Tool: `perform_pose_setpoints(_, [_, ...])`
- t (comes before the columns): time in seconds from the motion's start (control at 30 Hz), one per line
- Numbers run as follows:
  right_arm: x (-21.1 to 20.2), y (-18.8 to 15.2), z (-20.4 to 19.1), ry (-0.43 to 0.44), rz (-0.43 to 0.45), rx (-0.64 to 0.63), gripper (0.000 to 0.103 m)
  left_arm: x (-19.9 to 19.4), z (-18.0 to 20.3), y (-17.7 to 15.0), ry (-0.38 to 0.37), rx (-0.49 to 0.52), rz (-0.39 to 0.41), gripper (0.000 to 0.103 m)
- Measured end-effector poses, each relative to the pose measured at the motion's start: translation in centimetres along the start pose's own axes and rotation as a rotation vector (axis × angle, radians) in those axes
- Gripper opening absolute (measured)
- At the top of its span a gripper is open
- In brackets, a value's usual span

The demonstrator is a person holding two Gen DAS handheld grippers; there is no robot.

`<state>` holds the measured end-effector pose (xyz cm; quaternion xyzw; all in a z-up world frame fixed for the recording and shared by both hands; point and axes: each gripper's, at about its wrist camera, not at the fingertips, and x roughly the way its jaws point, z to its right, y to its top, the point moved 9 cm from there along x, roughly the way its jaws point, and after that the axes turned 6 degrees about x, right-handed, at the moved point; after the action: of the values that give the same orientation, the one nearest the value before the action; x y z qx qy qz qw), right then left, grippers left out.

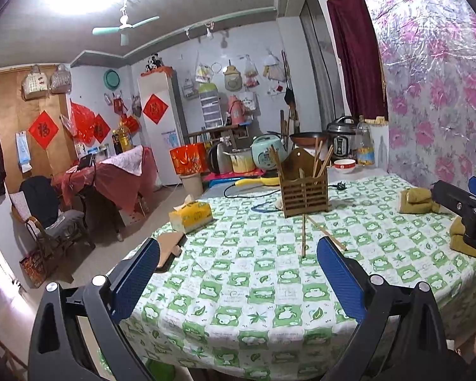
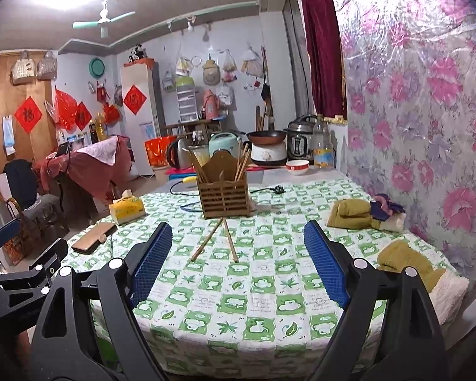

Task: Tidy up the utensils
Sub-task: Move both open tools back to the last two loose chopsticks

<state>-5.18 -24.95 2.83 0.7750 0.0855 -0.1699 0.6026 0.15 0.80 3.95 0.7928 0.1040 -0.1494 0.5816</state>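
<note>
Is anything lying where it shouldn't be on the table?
Yes. Two loose chopsticks lie splayed in a V on the tablecloth in front of the wooden holder, while the other chopsticks stand inside it.

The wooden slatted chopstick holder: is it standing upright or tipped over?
Upright. The wooden slatted chopstick holder stands flat on the green-checked tablecloth, chopsticks sticking up from it.

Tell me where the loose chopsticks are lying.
Two chopsticks lie flat on the tablecloth, just in front of the wooden holder, mid-table in both views.
</note>
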Motion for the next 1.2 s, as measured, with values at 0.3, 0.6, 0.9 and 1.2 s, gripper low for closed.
perform_pose_setpoints(0.3, [1.7,-1.3,0.1,-0.011,-0.04,-0.014,0.087,3.9,-0.5,-2.6,-0.056,-0.044,-0.129,0.097])
perform_pose_setpoints(0.6, [4.5,-2.8,1.7,-0.035,-0.09,0.0,0.091,8.8,-2.0,-5.8,-0.046,-0.102,-0.249,0.097])
perform_pose_setpoints(0.9, [11.0,-7.4,4.0,-0.072,-0.254,0.018,0.091,14.3,-0.7,-10.0,-0.066,-0.067,-0.37,0.097])
perform_pose_setpoints(1.2, [15.2,-9.0,5.0,-0.087,-0.312,-0.015,0.088,18.4,1.5,-10.6,-0.101,0.011,-0.409,0.097])
